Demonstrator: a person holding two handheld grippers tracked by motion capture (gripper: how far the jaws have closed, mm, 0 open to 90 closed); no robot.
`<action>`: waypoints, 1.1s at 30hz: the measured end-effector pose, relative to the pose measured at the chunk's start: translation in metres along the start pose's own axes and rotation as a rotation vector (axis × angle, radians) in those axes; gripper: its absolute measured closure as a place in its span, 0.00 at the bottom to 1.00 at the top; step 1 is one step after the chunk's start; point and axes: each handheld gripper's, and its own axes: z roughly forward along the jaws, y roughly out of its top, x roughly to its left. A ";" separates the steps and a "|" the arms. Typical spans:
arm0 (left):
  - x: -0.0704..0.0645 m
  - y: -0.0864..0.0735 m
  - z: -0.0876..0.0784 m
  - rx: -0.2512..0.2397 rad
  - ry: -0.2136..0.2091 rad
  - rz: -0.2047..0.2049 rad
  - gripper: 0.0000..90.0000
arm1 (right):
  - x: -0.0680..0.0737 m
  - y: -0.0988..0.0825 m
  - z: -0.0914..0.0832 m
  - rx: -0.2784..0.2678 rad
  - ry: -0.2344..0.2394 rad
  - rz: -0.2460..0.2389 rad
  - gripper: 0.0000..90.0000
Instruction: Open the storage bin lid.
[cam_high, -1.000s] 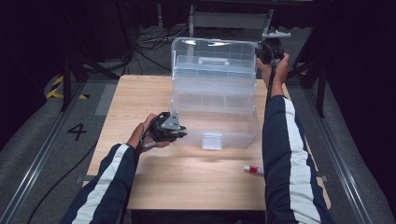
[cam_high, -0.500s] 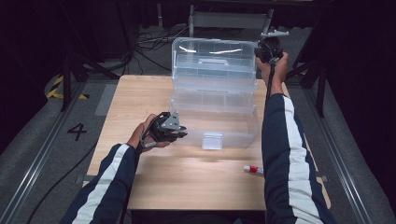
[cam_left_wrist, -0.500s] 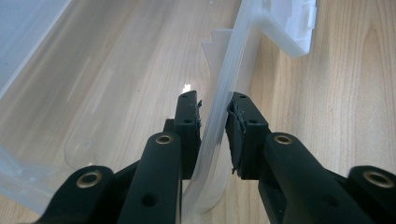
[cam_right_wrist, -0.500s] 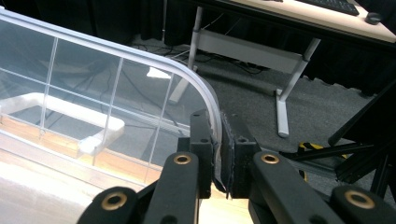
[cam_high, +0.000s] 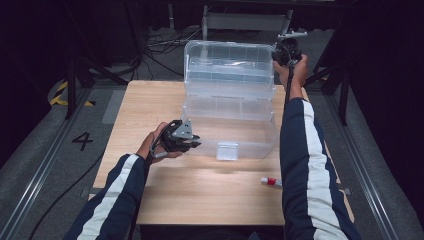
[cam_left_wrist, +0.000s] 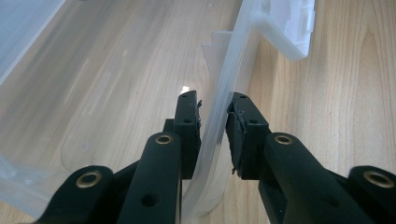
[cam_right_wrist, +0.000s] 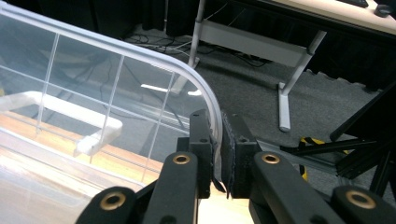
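High view: one clear plastic storage box (cam_high: 227, 127) stands on the far middle of the wooden table (cam_high: 200, 195), its lid (cam_high: 229, 67) raised upright at the back; the left gripper (cam_high: 181, 137) sits at the box's front left wall; the right gripper (cam_high: 286, 50) is up at the lid's top right corner; one small red-and-white tube (cam_high: 270, 181) lies apart on the table, near the right sleeve. Count: one box, one lid, one tube, two grippers.

Left gripper view: the jaws stand narrow, one inside and one outside the box's clear front wall (cam_left_wrist: 224, 116); the pads appear to press on that wall, so the box is braced; the white latch (cam_left_wrist: 292, 28) lies farther along the wall.

Right gripper view: the jaws are nearly together, pinching the curved rim of the lid (cam_right_wrist: 212, 105); the lid's white handle (cam_right_wrist: 70, 114) shows through the clear panel.

Procedure, as judged: the step in hand is swinging the lid on its hinge; keep the left grip firm and still so the box does not slide; guide the lid corner along its arc rather than pulling straight; hold the pinch square on the rim to prevent slipping.
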 end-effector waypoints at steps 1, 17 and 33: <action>0.000 0.000 0.000 -0.001 0.001 -0.002 0.84 | 0.000 0.000 0.001 0.001 0.000 -0.001 0.93; 0.000 -0.001 0.000 -0.006 0.004 -0.004 0.83 | -0.003 0.003 0.011 0.051 0.015 -0.017 0.92; 0.001 -0.002 0.000 -0.007 -0.005 -0.014 0.83 | -0.005 0.003 0.019 0.101 0.016 -0.033 0.91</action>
